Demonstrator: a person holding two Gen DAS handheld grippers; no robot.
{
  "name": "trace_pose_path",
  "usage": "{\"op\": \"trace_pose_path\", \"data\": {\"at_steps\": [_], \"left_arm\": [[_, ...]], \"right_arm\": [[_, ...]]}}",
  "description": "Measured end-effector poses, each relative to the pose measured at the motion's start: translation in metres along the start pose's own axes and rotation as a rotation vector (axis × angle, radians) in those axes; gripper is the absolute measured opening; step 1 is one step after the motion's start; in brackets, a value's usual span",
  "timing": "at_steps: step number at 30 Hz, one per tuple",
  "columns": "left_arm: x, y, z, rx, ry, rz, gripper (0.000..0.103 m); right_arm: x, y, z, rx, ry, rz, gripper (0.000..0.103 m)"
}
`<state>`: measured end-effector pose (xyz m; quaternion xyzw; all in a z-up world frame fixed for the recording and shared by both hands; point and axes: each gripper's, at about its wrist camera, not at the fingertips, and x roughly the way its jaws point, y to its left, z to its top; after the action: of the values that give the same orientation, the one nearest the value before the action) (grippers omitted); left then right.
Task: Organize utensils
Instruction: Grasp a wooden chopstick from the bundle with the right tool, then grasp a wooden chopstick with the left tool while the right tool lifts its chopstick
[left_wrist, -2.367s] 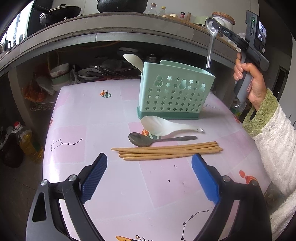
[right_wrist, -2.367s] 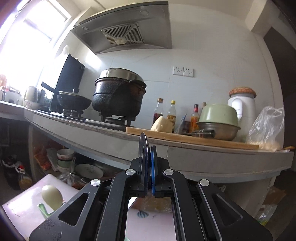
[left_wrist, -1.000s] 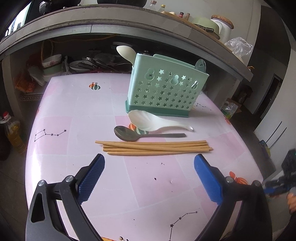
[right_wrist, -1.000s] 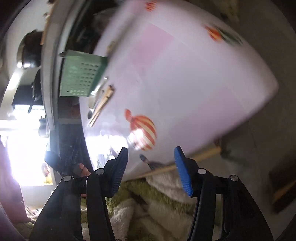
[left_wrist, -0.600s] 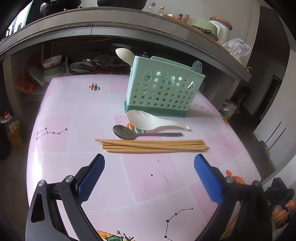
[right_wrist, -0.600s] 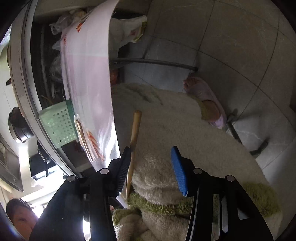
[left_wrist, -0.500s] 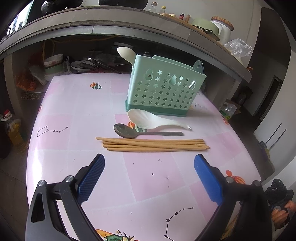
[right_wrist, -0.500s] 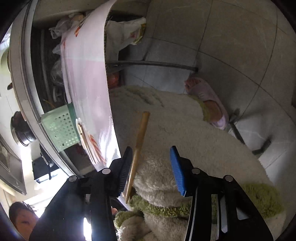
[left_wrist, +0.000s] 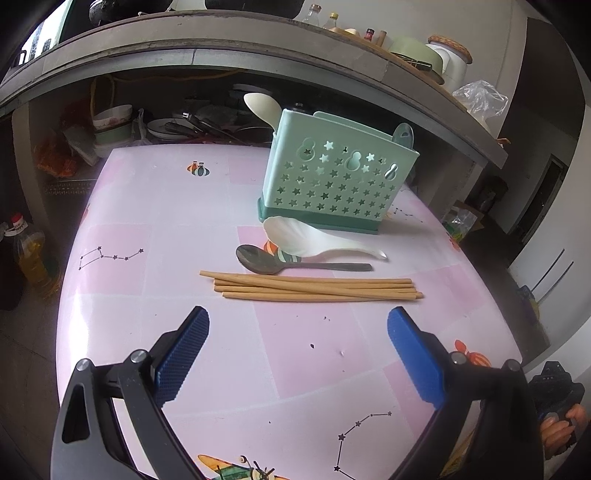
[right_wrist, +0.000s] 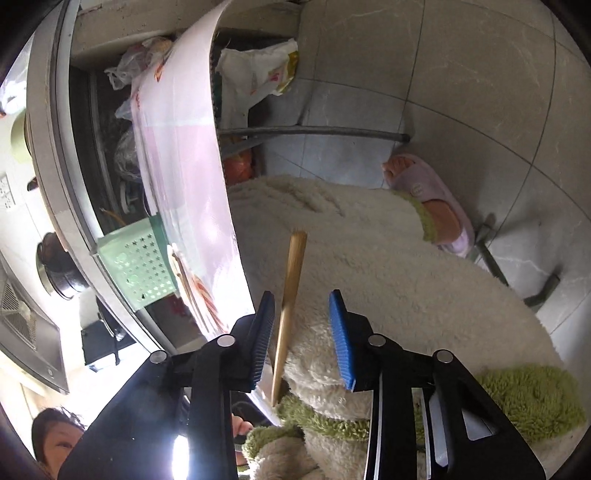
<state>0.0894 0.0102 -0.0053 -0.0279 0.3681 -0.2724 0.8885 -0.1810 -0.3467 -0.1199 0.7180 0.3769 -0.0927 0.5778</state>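
A mint green utensil holder (left_wrist: 334, 181) with star holes stands on the pink table (left_wrist: 177, 206); a white spoon (left_wrist: 260, 107) and a metal spoon handle (left_wrist: 403, 134) stick out of it. In front lie a white ladle spoon (left_wrist: 310, 242), a metal spoon (left_wrist: 280, 260) and several wooden chopsticks (left_wrist: 310, 288). My left gripper (left_wrist: 297, 354) is open and empty, near the table's front. My right gripper (right_wrist: 302, 339) is open, held low beside the table, with a wooden stick (right_wrist: 290, 310) lying on the person's fluffy robe between its fingers. The holder also shows in the right wrist view (right_wrist: 138, 266).
A concrete counter (left_wrist: 258, 62) with pots, bottles and a kettle runs behind the table; dishes sit on the shelf below it. An oil bottle (left_wrist: 31, 254) stands on the floor at left. The right wrist view shows tiled floor (right_wrist: 480, 92), a slippered foot (right_wrist: 430, 206) and table legs.
My right gripper put the metal spoon into the holder, opened, and dropped below the table edge beside the robe. The left gripper has barely moved.
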Motion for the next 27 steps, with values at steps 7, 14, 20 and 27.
{"op": "trace_pose_path", "data": {"at_steps": [7, 14, 20, 27], "left_arm": [[0.002, 0.001, -0.001, 0.000, 0.003, 0.000, 0.095], [0.002, 0.003, -0.003, 0.017, -0.011, 0.041, 0.095], [0.005, -0.010, -0.001, 0.139, -0.036, 0.061, 0.089], [0.029, -0.042, -0.006, 0.457, -0.010, 0.093, 0.051]], "right_arm": [[0.011, 0.002, -0.002, -0.001, 0.009, 0.004, 0.008], [-0.013, 0.025, -0.015, -0.153, 0.002, -0.157, 0.009], [-0.026, 0.086, -0.035, -0.464, -0.032, -0.276, 0.009], [-0.031, 0.164, -0.064, -0.818, -0.093, -0.291, 0.006]]}}
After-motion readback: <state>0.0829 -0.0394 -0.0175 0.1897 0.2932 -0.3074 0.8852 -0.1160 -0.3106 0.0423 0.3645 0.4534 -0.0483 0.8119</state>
